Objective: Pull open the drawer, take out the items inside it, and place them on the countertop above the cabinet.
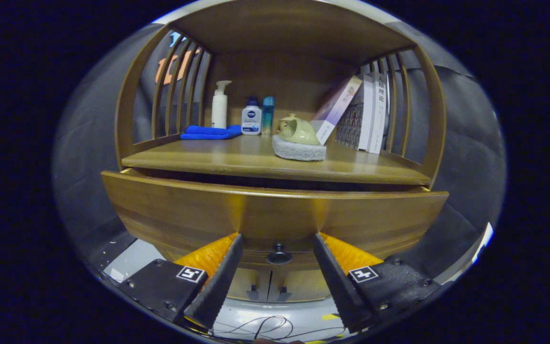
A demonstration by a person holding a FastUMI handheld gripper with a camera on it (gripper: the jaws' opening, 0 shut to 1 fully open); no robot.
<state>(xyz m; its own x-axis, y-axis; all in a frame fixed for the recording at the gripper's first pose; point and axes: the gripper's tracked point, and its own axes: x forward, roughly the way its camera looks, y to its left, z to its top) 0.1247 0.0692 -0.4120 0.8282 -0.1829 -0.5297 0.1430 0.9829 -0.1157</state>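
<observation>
The wooden drawer front (275,210) stands out a little from the cabinet, with a dark gap between its top edge and the countertop (237,160) above. What lies inside the drawer is hidden. A small dark knob (279,255) sits low on the drawer front. My gripper (278,237) is open, one finger on each side of the knob and apart from it, tips close to the drawer front.
On the countertop lie a blue cloth (210,132), a white pump bottle (219,106), two small bottles (257,116), a yellowish teapot on a grey sponge (299,143) and leaning books (361,114). Slatted sides close the shelf. Lower doors (268,286) and cables (265,327) are below.
</observation>
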